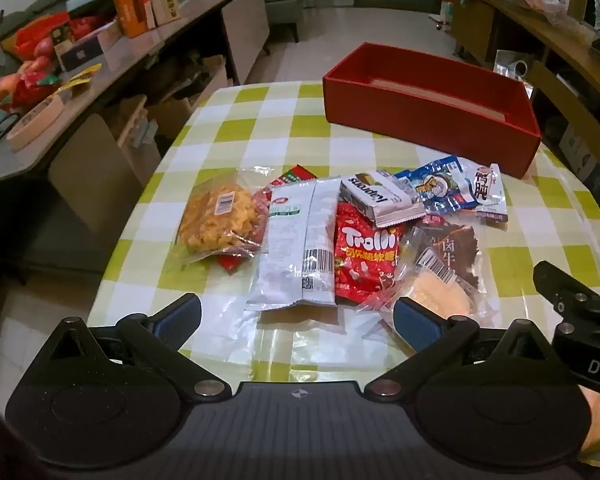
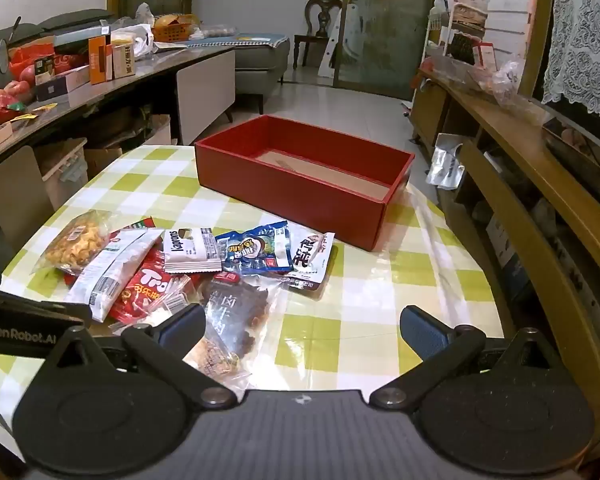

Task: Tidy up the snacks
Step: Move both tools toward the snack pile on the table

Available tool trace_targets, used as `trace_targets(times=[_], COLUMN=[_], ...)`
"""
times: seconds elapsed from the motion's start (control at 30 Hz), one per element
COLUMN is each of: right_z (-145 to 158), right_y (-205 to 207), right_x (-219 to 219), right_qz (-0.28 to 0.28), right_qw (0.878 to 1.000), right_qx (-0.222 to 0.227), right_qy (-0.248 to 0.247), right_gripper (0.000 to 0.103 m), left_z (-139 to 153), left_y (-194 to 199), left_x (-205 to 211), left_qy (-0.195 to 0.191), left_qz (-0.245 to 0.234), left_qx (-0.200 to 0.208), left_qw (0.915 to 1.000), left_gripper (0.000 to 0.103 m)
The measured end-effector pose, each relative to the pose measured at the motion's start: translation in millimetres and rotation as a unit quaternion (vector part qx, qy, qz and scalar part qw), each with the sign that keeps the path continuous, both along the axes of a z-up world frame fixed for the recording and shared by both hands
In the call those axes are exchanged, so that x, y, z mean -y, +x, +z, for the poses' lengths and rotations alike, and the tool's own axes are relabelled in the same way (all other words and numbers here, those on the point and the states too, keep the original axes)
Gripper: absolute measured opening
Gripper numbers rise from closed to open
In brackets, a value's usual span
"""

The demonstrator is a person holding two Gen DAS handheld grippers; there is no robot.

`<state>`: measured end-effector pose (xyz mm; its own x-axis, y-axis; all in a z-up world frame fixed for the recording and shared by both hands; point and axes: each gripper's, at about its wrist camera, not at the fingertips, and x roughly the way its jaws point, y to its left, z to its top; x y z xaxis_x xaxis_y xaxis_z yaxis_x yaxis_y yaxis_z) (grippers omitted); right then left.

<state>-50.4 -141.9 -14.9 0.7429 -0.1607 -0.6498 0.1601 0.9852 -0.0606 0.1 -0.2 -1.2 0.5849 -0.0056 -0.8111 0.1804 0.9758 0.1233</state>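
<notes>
Several snack packets lie in a heap on the green-and-white checked table [image 1: 236, 120]: a clear bag of yellow crisps [image 1: 216, 218], a long white packet [image 1: 296, 240], a red Trolli bag [image 1: 364, 256], a white Laprons packet [image 1: 376, 196], a blue packet [image 1: 436, 188] and a dark jerky bag [image 1: 456, 252]. Behind them stands an empty red box [image 1: 432, 108]. My left gripper [image 1: 296, 320] is open just short of the white packet. My right gripper [image 2: 300, 328] is open over the jerky bag [image 2: 236, 312], holding nothing; the red box [image 2: 300, 176] is ahead of it.
A long counter [image 1: 80, 80] on the left carries apples, cartons and boxes. A wooden sideboard [image 2: 532, 168] runs along the right. The table's edge curves off on both sides. A sofa and a chair stand across the tiled floor.
</notes>
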Motion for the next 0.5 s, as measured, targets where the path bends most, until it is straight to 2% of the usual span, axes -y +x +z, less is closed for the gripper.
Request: trace_targets(times=[0.17, 0.5], right_z=[-2, -4], right_y=[1, -5], right_x=[1, -2], right_qz=[0.002, 0.010], right_qw=[1.000, 1.000], right_qx=[-0.007, -0.024], right_qy=[-0.001, -0.011], right_gripper=[0.103, 0.103], left_z=[-3, -17], left_y=[-2, 7], left_x=[1, 0], left_qy=[0.001, 0.013], left_qz=[-0.011, 0.005], left_qx=[-0.012, -0.036], left_qw=[0.9999, 0.9992], left_gripper=[0.103, 0.103])
